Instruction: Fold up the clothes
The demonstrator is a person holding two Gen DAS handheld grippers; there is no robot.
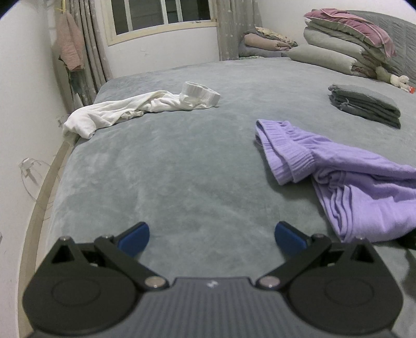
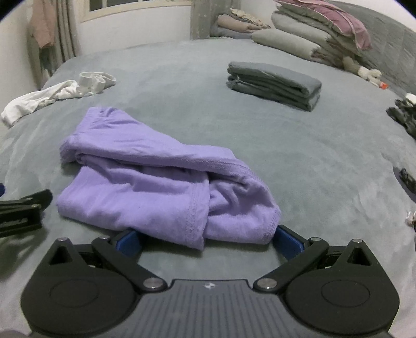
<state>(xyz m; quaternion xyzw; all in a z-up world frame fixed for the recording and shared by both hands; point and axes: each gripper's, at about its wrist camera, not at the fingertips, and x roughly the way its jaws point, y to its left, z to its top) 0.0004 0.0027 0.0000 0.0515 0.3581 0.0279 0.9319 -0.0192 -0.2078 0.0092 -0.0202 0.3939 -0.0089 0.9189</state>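
Left tool (image 1: 212, 238) over bare grey bed (image 1: 182, 169), blue tips wide apart, nothing between them. Right tool (image 2: 205, 240) also wide apart, low at the near edge of the purple cloth (image 2: 156, 182). Purple cloth in a messy heap on the near part of the bed, its near hem lying between the two blue tips and covering part of each; cannot tell if touching. Same purple cloth (image 1: 338, 176) to the right of the left tool, near it. White cloth (image 1: 124, 111) far left, by the bed edge, crumpled, with a ribbed cuff end standing up. Grey folded stack (image 1: 364, 104) far right, neat and flat, well apart from the purple cloth. Pile of quilts and pillows (image 1: 345, 39) at the far right end of the bed. Small plush toy (image 1: 400, 80) just beside that pile. Window (image 1: 161, 13) and curtains (image 1: 88, 46) on the far wall.
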